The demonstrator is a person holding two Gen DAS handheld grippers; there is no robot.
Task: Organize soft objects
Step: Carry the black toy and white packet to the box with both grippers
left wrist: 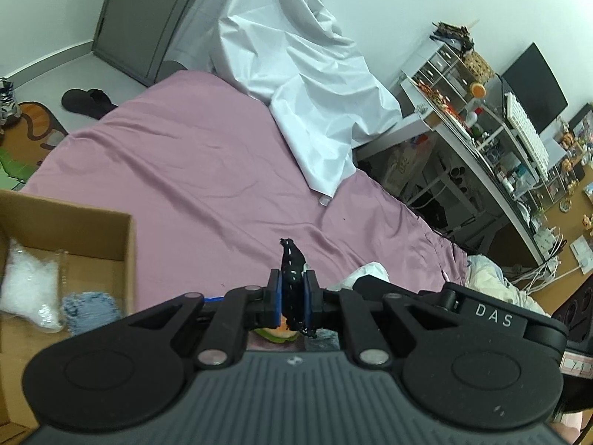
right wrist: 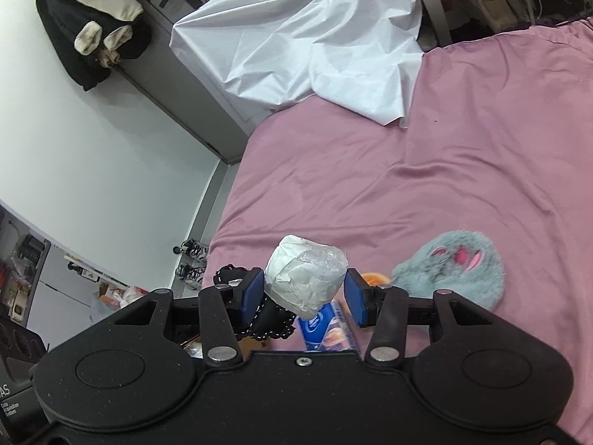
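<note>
Carrying step: left claw (left wrist: 292, 298) pinching black cord (left wrist: 292, 259), right claw (right wrist: 305, 293) pinching white bundle (right wrist: 305, 276); next, lowering into box (left wrist: 74, 222).

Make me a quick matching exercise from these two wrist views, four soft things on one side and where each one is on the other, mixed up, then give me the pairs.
Things:
1. black cord
2. white wrapped bundle
3. grey furry toy
4. grey knit cloth

Places:
A. inside the cardboard box
B. lying on the pink bedsheet
C. between the jaws of the left gripper
D. between the jaws of the right gripper

Pairs: 1-C, 2-D, 3-B, 4-A
</note>
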